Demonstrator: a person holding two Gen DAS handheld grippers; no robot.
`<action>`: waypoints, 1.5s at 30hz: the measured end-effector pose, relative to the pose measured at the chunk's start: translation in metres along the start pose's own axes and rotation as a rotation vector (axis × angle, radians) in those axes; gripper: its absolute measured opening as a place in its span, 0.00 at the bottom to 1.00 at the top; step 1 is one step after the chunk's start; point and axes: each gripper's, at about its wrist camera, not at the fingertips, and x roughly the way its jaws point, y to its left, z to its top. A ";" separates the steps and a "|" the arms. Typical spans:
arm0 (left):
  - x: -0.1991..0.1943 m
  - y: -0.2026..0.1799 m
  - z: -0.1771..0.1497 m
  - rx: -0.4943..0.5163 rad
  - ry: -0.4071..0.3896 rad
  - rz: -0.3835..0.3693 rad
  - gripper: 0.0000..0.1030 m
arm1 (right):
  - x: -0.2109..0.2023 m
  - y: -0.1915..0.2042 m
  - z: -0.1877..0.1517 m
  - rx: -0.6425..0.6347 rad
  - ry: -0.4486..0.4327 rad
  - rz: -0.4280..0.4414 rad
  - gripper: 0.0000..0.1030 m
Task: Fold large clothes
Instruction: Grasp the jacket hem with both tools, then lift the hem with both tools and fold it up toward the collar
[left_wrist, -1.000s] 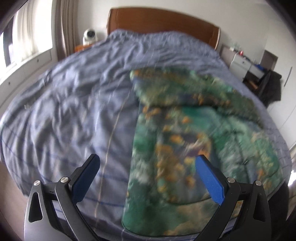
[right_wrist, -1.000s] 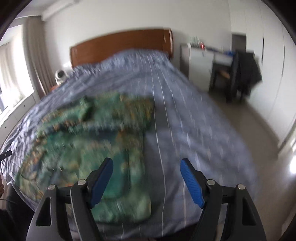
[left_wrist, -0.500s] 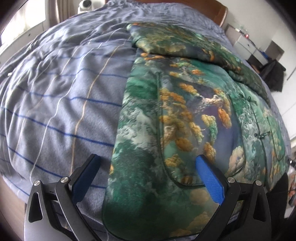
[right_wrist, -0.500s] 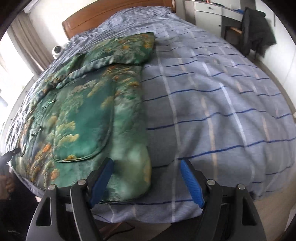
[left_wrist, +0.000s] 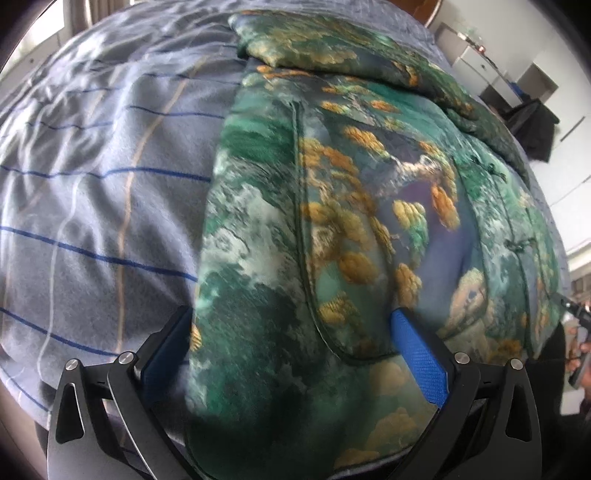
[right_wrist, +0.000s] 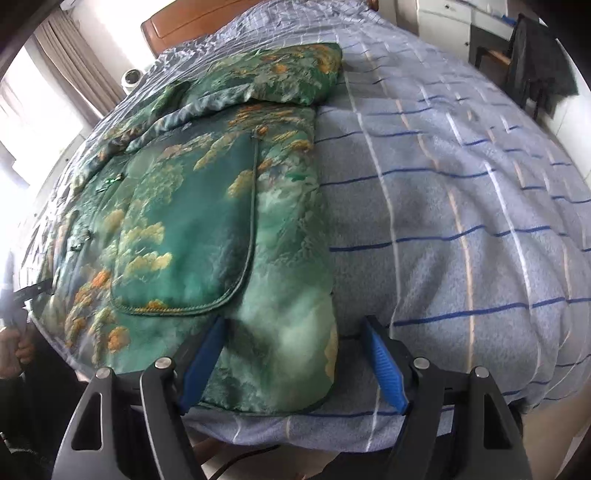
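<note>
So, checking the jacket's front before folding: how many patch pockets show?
2: one pocket by the left gripper, the other pocket by the right gripper.

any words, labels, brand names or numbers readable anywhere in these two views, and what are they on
None can be read in either view.
The green padded jacket with orange and gold landscape print carries a pattern only, no lettering or visible tag.
The blue-grey checked bedspread shows only stripes.
The small items on the white dresser are too small and blurred to read.
The left gripper and right gripper, both open, show no markings.
</note>
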 end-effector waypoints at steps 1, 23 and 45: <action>0.000 0.001 -0.001 -0.004 0.013 -0.014 1.00 | 0.002 0.000 -0.001 0.001 0.017 0.029 0.74; -0.089 0.004 -0.044 -0.057 0.065 -0.189 0.12 | -0.073 0.021 -0.014 0.018 0.009 0.230 0.12; -0.131 0.022 0.200 -0.216 -0.384 -0.374 0.10 | -0.080 -0.009 0.177 0.197 -0.368 0.479 0.11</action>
